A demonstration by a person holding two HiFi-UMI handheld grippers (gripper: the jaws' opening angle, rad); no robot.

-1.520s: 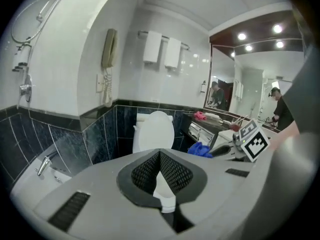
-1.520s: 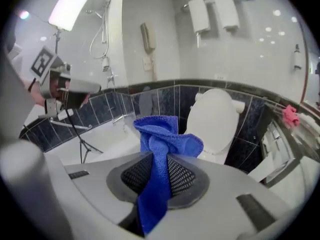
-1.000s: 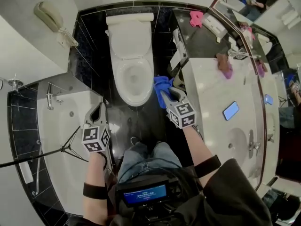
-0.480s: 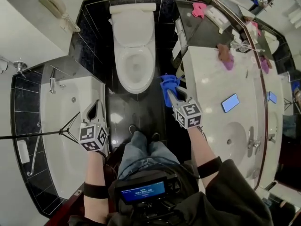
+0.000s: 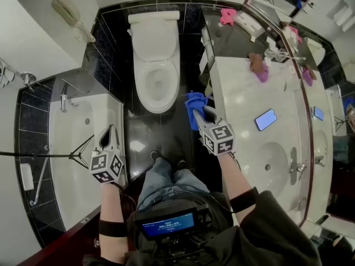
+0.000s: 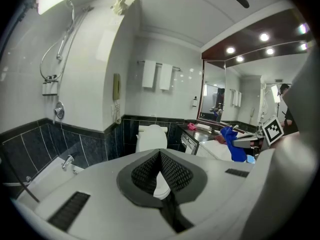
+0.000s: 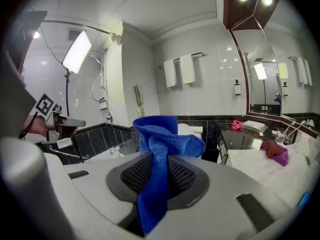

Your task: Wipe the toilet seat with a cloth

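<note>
The person is standing in front of the toilet (image 5: 157,37), and I am judging that the wiping itself is not yet begun: this is the step of bringing the cloth to the seat.

The right gripper (image 5: 196,114) is holding the blue cloth (image 5: 194,102). In the right gripper view its jaws are standing partly apart and are pinching the cloth (image 7: 162,134) between them; a bunch of cloth is rising above the jaws and a tail is hanging below. The cloth is hanging in the air just beside the front right part of the toilet seat (image 5: 141,90), close to the edge of the marble counter (image 5: 244,93), and it is not touching the seat. The seat seems to be lying down over the bowl.

The left gripper (image 5: 110,132) is carrying nothing. In the left gripper view its jaws (image 6: 161,171) are pressing fully together, with only the toilet (image 6: 151,136) showing far behind them.

Both forearms are reaching forward from the body, one on each side of the knees. Both grippers are pointing toward the toilet and a little downward. The left one is hanging over the rim of the bathtub (image 5: 83,143).

The next move, I think, is calling for the right gripper to go forward and lower, so the loose bunch is pressing on the seat ring, while the grip is kept firm.
</note>
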